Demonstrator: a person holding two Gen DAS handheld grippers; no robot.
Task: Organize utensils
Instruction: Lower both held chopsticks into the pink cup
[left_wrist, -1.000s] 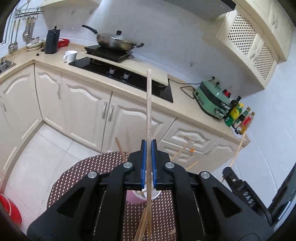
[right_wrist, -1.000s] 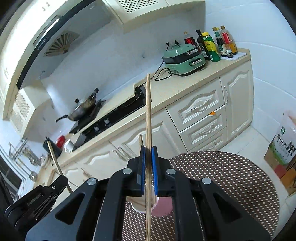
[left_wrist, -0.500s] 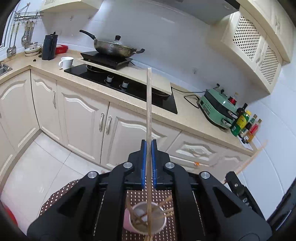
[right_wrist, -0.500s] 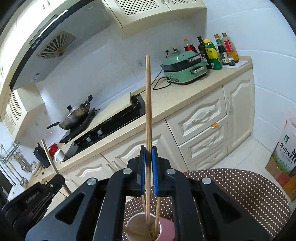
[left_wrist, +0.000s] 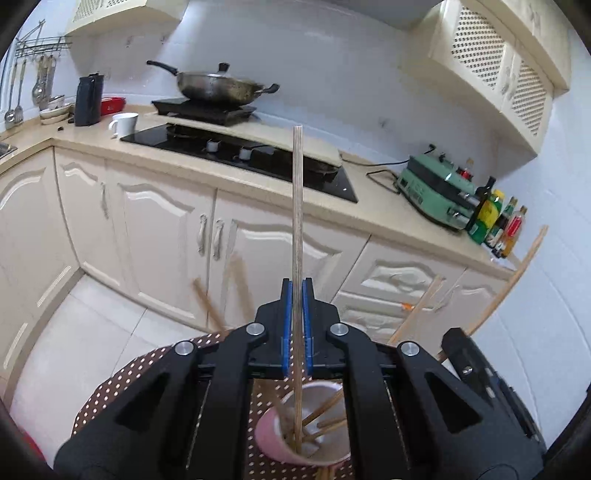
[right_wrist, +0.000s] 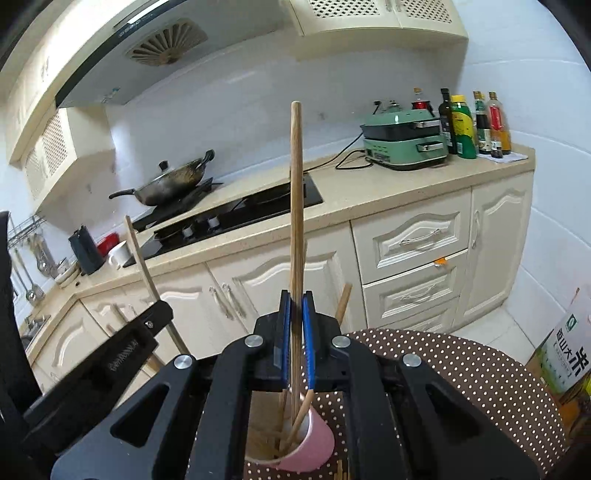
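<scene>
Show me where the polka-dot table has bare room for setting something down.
Bare: the dotted tablecloth right of the pink cup, toward the rice bag; also its left edge. Crowded: the cup, full of chopsticks, with both grippers above it.

We see a round table (right_wrist: 461, 369) under a brown cloth with white dots. On it: a pink cup (right_wrist: 314, 446), white inside, at the near edge; it looks tilted, though fisheye warp may be exaggerating that. The cup holds several wooden chopsticks (left_wrist: 325, 421) leaning at mixed angles. A few sticks seem to lie flat on the cloth just near of the cup, mostly hidden, so we can't be sure.

Far side: beige countertop (left_wrist: 369, 210) on cream cabinets. Left to right it carries a black jug (left_wrist: 88, 99), white mug (left_wrist: 123, 123), black hob (left_wrist: 236, 155), green appliance (left_wrist: 439, 195), bottles (left_wrist: 495, 221). White tiled floor (left_wrist: 74, 332) in between.
</scene>
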